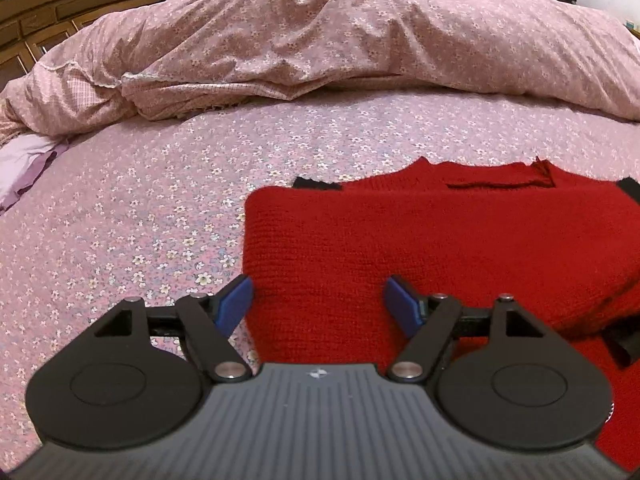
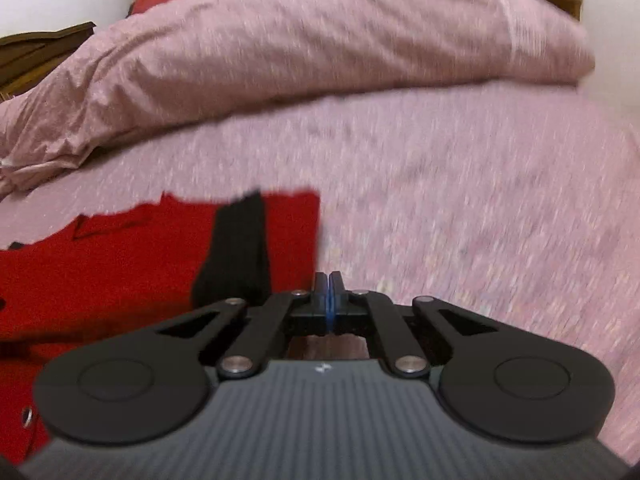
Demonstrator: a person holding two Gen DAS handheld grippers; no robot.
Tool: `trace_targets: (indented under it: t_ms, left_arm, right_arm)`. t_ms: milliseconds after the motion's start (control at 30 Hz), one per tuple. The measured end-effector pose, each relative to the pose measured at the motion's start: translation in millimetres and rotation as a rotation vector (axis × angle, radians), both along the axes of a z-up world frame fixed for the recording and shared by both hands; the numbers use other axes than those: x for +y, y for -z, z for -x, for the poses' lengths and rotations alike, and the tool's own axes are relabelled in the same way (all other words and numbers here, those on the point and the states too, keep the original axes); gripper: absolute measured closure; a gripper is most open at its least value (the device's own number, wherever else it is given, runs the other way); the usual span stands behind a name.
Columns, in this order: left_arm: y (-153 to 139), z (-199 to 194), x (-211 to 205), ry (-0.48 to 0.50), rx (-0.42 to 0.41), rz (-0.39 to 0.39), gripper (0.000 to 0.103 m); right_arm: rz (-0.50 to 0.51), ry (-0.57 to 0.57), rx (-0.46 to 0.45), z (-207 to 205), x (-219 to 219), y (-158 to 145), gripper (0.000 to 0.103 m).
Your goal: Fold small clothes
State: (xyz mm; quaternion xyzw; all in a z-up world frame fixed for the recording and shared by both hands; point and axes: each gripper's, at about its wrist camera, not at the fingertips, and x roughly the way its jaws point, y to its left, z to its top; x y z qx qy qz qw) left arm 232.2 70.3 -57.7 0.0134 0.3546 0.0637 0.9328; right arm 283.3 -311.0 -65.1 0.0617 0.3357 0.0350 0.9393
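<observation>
A rumpled pink floral duvet lies on the floral bedsheet (wooden headboard behind).

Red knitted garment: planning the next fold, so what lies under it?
The red knitted garment lies on the floral bedsheet. Black fabric peeks from its far edge; the rest is covered.

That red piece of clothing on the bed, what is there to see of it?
The red garment looks like a knitted top of ribbed wool-like fabric. It lies flat on the flowered pink sheet, folded to a roughly rectangular shape with a straight left edge. A neckline shows along its far edge, and black trim peeks out there. In the right wrist view a black band crosses it. The open left gripper hovers over its near left corner; whether the pads touch it is unclear.
</observation>
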Motion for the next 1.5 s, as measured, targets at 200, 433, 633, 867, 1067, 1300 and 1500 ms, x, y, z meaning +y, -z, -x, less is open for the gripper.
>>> trace_targets:
  t_ms: [200,433,633,867,1067,1300,1500]
  left_arm:
    - [-6,8,3,-0.001,0.004,0.02,0.025]
    - [-18,41,3,0.026,0.006,0.005,0.025]
    - [-27,76,9,-0.026,0.017,0.038,0.025]
    - [-39,126,11,0.002,0.008,0.034,0.025]
    - [-39,164,27,-0.02,0.041,0.077,0.025]
    - [-30,202,37,-0.055,0.066,0.072,0.025]
    - [-25,225,42,-0.056,0.08,0.102,0.025]
  right_arm:
    - [0.021,-0.002,-0.017,13,11,-6,0.098]
    - [0.004,-0.049,-0.026,45,5,-27,0.096]
    - [-0.028,-0.058,-0.044,86,8,-43,0.095]
    - [-0.051,-0.082,-0.04,134,19,-49,0.094]
    - [-0.059,-0.061,-0.048,169,21,-49,0.059]
    - [-0.079,-0.02,-0.06,203,19,-43,0.022]
    - [-0.101,-0.018,-0.029,226,15,-37,0.022]
